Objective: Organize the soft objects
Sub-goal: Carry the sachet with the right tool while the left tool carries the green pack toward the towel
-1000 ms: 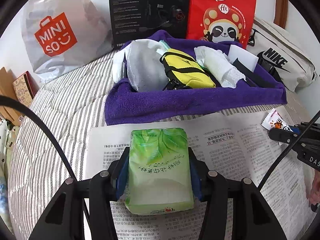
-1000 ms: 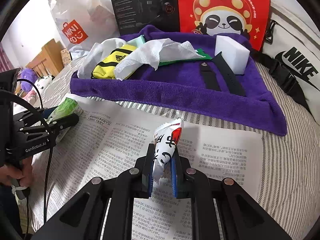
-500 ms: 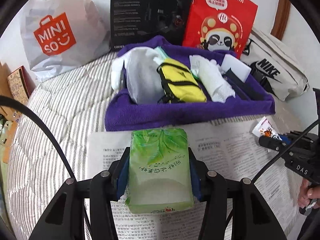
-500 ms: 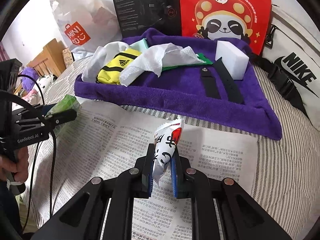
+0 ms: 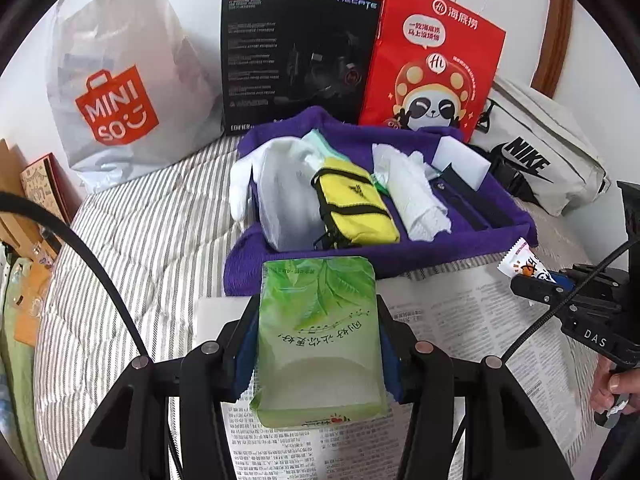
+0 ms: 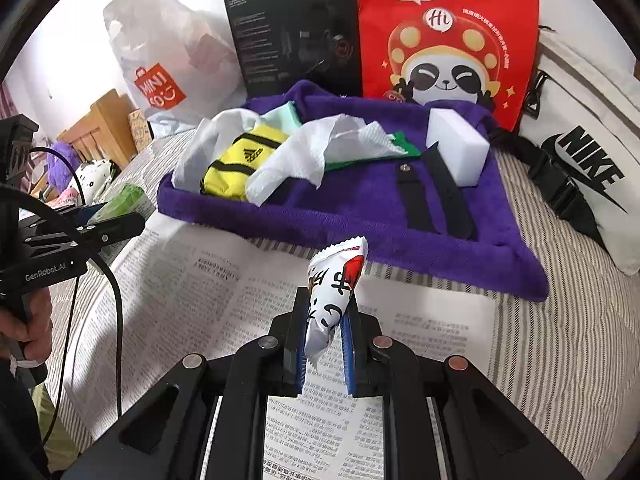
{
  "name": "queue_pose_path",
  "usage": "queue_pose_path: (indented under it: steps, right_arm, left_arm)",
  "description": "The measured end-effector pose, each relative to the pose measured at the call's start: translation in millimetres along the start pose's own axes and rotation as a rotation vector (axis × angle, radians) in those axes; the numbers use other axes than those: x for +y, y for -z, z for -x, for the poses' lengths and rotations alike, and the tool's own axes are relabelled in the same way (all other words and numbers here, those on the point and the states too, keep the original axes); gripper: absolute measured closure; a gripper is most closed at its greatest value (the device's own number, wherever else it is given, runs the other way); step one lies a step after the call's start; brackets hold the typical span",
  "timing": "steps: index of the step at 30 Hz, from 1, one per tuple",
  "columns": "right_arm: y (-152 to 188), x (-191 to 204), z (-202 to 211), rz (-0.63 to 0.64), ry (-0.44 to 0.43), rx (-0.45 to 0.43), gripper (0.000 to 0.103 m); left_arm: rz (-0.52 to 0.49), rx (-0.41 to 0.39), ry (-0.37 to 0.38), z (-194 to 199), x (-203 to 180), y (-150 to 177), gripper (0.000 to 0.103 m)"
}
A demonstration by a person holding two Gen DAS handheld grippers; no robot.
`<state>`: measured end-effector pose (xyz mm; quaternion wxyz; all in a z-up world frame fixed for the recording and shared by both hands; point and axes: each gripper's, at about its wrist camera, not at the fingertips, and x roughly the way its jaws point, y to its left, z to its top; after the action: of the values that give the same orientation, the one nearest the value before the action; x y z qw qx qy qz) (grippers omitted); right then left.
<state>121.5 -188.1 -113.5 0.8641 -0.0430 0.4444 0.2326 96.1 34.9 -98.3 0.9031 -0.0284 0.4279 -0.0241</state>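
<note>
Both grippers loaded above the newspaper (image 6: 192, 292) on the striped bed (image 5: 132, 248).

Left gripper (image 5: 318, 344): jaws clamp a green soft tissue pack (image 5: 318, 336). Right gripper (image 6: 325, 344): jaws pinch a white-and-red crinkled snack sachet (image 6: 334, 292). Both apparently held clear of the purple towel (image 6: 360, 208) beyond.

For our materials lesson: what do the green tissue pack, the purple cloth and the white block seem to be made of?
Green tissue pack: thin glossy plastic film, shown by its sheen; its contents are hidden.
Purple cloth: fuzzy matte terry-like fabric, with a soft rolled edge.
White block: probably matte foam sponge, going by its sharp edges and lack of shine.
</note>
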Motion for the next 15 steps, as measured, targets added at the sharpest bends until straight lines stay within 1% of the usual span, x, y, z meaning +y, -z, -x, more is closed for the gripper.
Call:
queue_pose_path:
  steps: [6,10,12,15]
  right_arm:
    - [-9.5,-3.5,6.3,-0.025,-0.015,-0.028,0.088]
    - [-18.1,-5.8,6.5,-0.034,-0.007,-0.044,0.088]
    - [-23.3,-7.3,6.4,-0.038,-0.006,-0.053,0.088]
    - [-31.6,-9.0,5.4,-0.041,-0.002,-0.062,0.088]
  left_arm:
    - [0.007,-0.029,0.004,7.7,1.8,-9.5,0.054]
    - [0.007,-0.04,-0.003,9.9,3.9,-16.6,0.054]
    - [0.003,-0.054,-0.021,11.7,4.9,-19.6,0.054]
    - [0.005,-0.059,-0.013,11.4,7.8,-23.8,0.054]
